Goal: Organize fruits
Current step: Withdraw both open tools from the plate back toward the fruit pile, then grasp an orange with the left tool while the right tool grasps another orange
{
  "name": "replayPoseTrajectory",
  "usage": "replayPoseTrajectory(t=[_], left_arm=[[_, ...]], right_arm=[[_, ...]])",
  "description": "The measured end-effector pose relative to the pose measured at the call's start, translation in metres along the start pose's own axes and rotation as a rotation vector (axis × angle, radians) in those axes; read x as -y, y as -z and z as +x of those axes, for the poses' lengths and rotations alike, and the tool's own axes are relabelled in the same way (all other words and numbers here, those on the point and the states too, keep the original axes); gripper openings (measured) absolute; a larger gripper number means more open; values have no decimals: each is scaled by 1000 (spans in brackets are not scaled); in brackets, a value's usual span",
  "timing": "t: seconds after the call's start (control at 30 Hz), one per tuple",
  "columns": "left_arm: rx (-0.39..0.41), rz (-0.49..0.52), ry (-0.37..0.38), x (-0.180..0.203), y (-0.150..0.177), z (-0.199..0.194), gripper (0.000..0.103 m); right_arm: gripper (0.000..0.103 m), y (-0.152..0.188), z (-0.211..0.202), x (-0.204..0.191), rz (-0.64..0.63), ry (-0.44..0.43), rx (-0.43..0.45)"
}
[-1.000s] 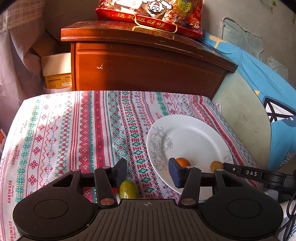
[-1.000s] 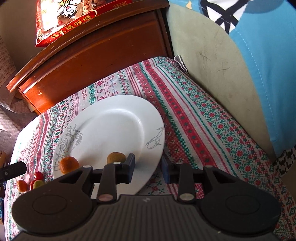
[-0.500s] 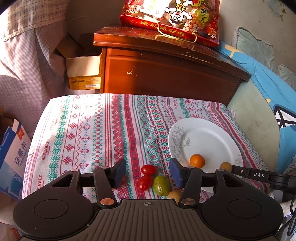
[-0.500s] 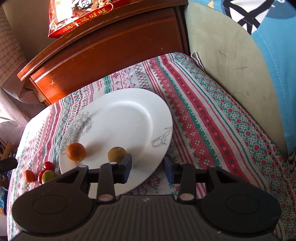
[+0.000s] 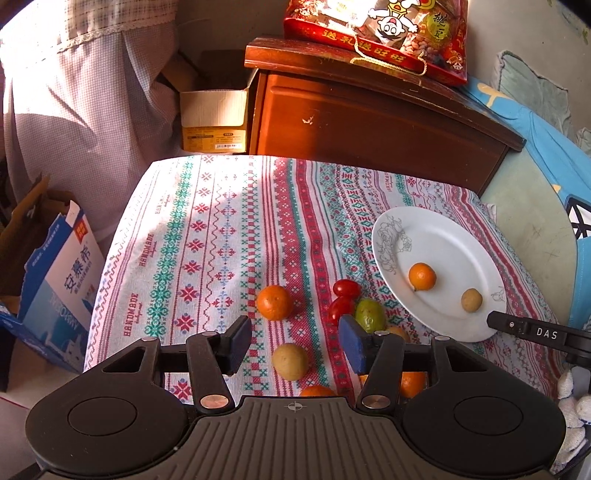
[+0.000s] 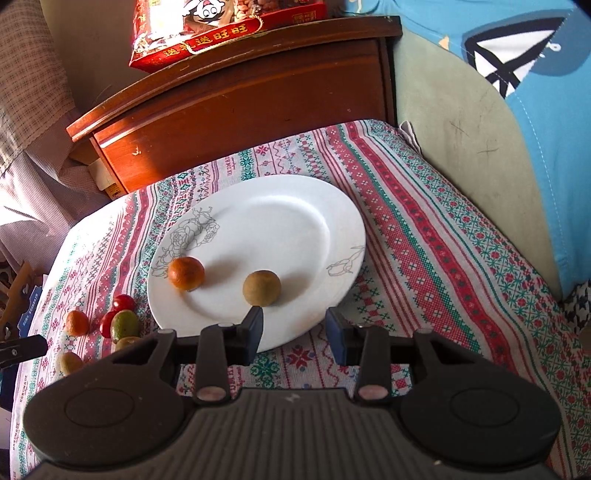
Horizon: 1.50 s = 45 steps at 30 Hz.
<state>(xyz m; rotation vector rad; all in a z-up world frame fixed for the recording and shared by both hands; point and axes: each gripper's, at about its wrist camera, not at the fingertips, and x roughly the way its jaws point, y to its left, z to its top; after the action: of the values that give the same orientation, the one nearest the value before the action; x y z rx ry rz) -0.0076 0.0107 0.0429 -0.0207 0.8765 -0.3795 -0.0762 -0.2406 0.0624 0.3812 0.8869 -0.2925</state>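
Note:
A white plate [image 5: 454, 251] [image 6: 280, 221] on the patterned cloth holds a small orange [image 5: 422, 276] [image 6: 186, 273] and a brown round fruit [image 5: 471, 300] [image 6: 261, 283]. Left of it lie two cherry tomatoes [image 5: 346, 288], a green fruit [image 5: 369, 314], another orange [image 5: 275, 302] and a second brown fruit [image 5: 290, 361]. My left gripper [image 5: 295, 338] hangs open above the cloth, that brown fruit lying loose between its fingers. My right gripper [image 6: 295, 325] is open and empty over the plate's near rim.
A wooden cabinet [image 5: 369, 122] with a red snack bag [image 5: 376, 33] stands behind the table. Cardboard boxes [image 5: 55, 266] sit on the floor at the left. A blue and green cushion [image 6: 498, 129] borders the right. More orange fruit [image 5: 412, 384] peeks out under my left gripper.
The left gripper has drawn back and to the left, so the loose fruits on the cloth came into view. The right gripper has also backed off from the plate a little.

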Motion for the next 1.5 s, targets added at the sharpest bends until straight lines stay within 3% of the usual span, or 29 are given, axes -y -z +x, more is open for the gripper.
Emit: replayPoseTrajectory(t=[0.3,0.6,0.87,1.5], left_arm=[[-16,38,-32,-6,33,-7,52],[-20,107,-37,-2,57,-7,52],[-1,163,-45,3,66,-3,51],[54,214,29,16,65,9,44]], right_arm=[[39,31,-17,-28,-37,-125,-18],[39,58,-19,-45,-62,-186,-47],[38,60,-9,-57,-90,-211,-39],[36,55,12,-75,-79,-255,-44]])
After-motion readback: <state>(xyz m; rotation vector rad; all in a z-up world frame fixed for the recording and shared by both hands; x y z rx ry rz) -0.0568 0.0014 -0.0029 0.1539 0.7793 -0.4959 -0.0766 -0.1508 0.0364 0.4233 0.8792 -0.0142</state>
